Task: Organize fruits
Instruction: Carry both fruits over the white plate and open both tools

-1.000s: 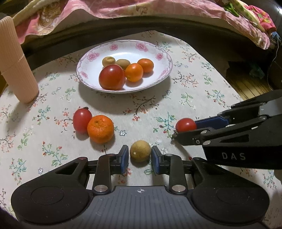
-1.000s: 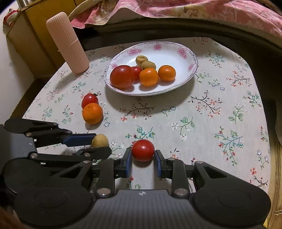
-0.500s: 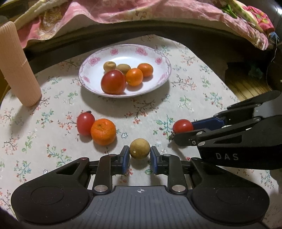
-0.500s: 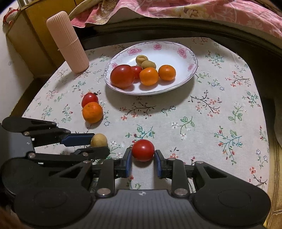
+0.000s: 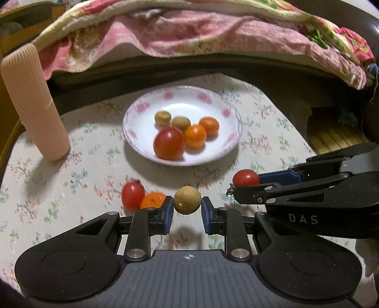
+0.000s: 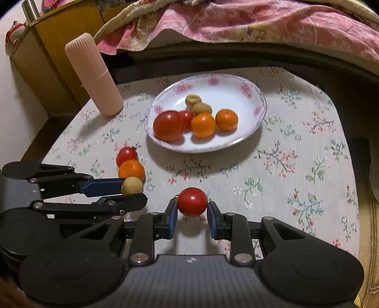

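Note:
My left gripper [image 5: 187, 210] is shut on a small round brown fruit [image 5: 187, 200], held a little above the cloth with its shadow below. My right gripper [image 6: 191, 212] is shut on a small red tomato [image 6: 192, 201], also just off the table. Each gripper shows from the side in the other view: the right gripper [image 5: 241, 183] with its tomato [image 5: 245, 177], the left gripper [image 6: 133, 189] with the brown fruit [image 6: 132, 185]. A white flowered plate [image 6: 251, 91] at the back holds a big tomato [image 6: 168, 126], two oranges and two brown fruits.
A small tomato [image 6: 127, 155] and an orange [image 6: 131, 169] lie on the floral tablecloth [image 6: 296, 151] left of the grippers. A ribbed pink cylinder [image 6: 93, 74] stands at the back left. A pink blanket [image 6: 260, 19] lies beyond the table.
My left gripper closed on the brown fruit and lifted it off the cloth. The right gripper kept its hold on the tomato and barely moved.

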{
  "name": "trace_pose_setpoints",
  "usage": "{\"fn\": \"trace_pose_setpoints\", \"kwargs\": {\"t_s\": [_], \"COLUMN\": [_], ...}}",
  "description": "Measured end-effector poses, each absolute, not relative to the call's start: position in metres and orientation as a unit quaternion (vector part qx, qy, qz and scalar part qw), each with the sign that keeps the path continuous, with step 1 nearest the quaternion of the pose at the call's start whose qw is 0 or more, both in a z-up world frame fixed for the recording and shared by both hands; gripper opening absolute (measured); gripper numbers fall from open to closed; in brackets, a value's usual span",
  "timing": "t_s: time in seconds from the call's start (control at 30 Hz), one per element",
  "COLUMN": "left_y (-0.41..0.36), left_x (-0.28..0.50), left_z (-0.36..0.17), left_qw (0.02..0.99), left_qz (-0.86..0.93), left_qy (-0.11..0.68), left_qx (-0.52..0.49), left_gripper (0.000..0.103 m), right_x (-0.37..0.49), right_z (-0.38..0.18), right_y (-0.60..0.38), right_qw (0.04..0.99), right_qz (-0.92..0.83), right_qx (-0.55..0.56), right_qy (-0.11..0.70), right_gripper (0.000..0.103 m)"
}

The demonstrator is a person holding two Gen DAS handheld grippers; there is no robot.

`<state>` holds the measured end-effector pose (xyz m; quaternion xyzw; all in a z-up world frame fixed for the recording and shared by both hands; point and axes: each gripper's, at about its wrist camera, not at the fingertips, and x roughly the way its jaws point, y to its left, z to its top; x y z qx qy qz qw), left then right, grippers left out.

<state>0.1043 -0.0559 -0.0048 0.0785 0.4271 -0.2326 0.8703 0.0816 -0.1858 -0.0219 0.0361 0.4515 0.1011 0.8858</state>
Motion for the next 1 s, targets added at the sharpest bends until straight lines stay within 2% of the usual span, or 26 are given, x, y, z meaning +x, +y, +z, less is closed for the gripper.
{"fn": "trace_pose_setpoints", "kwargs": {"t_s": [0.37,1.0], "left_y": [-0.059,-0.065], "left_x": [0.146,0.189], "left_z": [0.007,0.005], "left_qw": [0.885,0.898], "left_qz": [-0.217,-0.206], "left_qy": [0.405,0.383], "left_qx": [0.071,0.064], "left_gripper": [0.031,0.031], "right_x": [0.116,0.166], "right_z": [-0.002,-0.007], "right_y": [-0.189,-0.194], "right_qw": [0.901,0.909], "right_qz": [0.083,0.066], "right_qx": [0.064,0.08], "right_qy": [0.421,0.405], "right_gripper": [0.03,0.031]}}
